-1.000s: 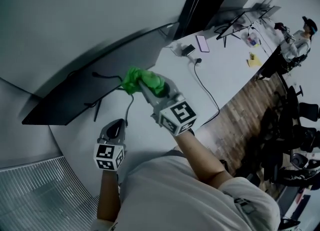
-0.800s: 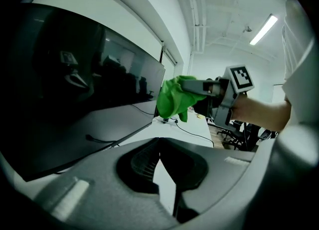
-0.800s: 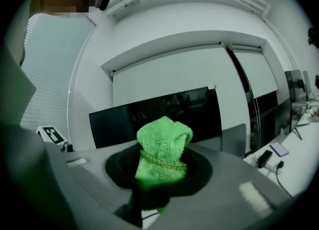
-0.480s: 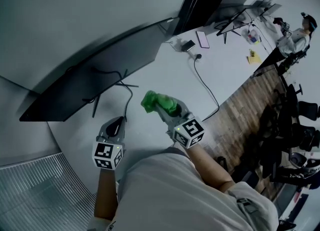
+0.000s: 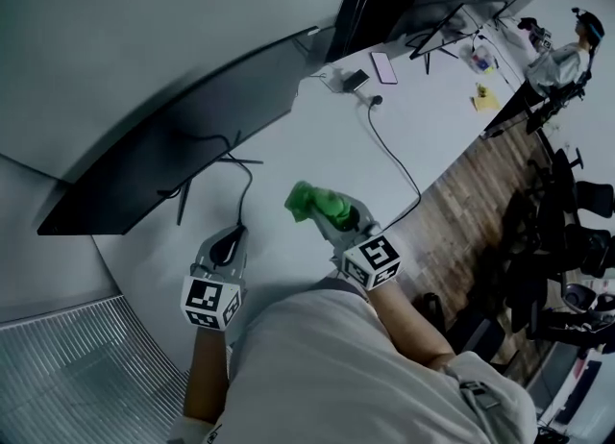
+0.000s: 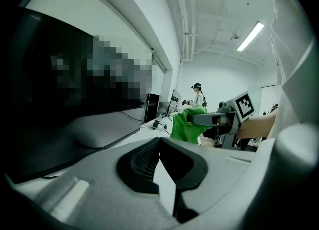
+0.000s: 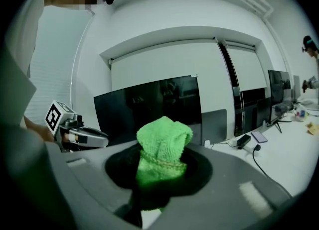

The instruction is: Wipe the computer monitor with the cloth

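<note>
The dark monitor (image 5: 173,149) stretches along the wall at the back of the white desk (image 5: 317,144). It fills the left of the left gripper view as monitor (image 6: 60,99) and stands behind the cloth in the right gripper view as monitor (image 7: 149,102). My right gripper (image 5: 329,211) is shut on a bunched green cloth (image 5: 309,202), held above the desk and apart from the screen. The cloth (image 7: 162,147) bulges up between the jaws. My left gripper (image 5: 226,240) hovers low at the left, jaws together and holding nothing. It sees the cloth (image 6: 187,124) to its right.
A black cable (image 5: 394,163) runs across the desk to a plug and adapter (image 5: 354,82) beside a phone (image 5: 382,67). The monitor's thin stand legs (image 5: 207,168) spread on the desk. Further monitors, a person (image 5: 557,58) and office chairs (image 5: 577,240) lie far right, over wood flooring.
My right gripper has carried the cloth away from the monitor's screen, down and right towards the desk's near edge. The left gripper has barely moved.
</note>
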